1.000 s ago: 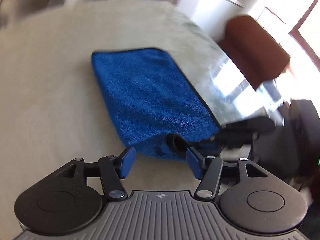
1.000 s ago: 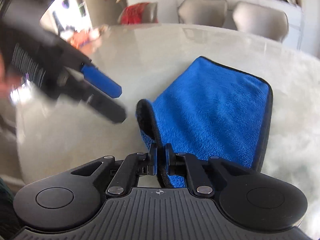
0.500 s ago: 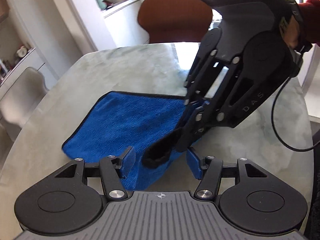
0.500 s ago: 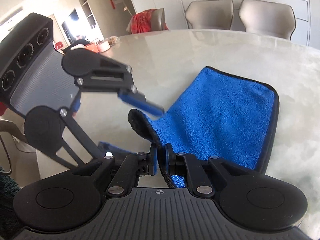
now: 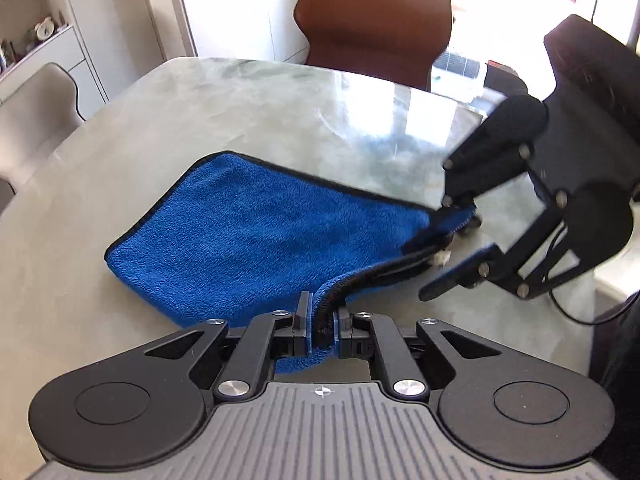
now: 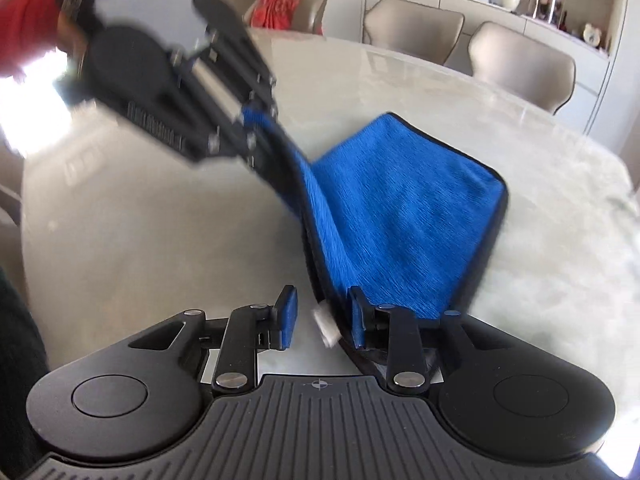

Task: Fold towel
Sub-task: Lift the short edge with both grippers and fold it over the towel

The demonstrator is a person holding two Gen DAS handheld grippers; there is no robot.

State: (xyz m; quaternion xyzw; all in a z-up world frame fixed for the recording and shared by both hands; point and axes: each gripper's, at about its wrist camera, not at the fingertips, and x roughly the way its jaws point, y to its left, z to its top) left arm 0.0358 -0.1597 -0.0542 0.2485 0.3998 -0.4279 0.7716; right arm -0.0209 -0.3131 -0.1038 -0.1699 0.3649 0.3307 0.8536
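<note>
1. Nearest to me in the left wrist view, my left gripper (image 5: 320, 326) is clamped on the black-piped edge of the blue towel (image 5: 256, 236). A second ago its jaws stood wide, with the hem only lying between them; they have just been closing, and the pads now press the cloth from both sides.
2. In the right wrist view, my right gripper (image 6: 320, 318) has just been opening. Half a second ago it pinched the hem tight. Now its fingers stand apart; the towel's edge and a small white tag (image 6: 328, 328) sit in the gap, lying against the right-hand finger (image 6: 357, 320), and the left pad is clear of the cloth.
3. The towel lies folded on the pale marble table (image 5: 120, 184). The end nearer the grippers is lifted off the surface, while the far end rests flat.
4. From the left camera, the right gripper (image 5: 456, 248) now sits off to the right at the towel's other near corner; half a second ago it loomed over the middle of the frame.
5. From the right camera, the left gripper (image 6: 256, 140) shows blurred at upper left, gripping the raised hem, with a red sleeve (image 6: 28, 20) behind it.
6. Farther off, a brown chair (image 5: 376, 28) stands past the table in the left view, and two beige chairs (image 6: 520, 64) in the right view.
</note>
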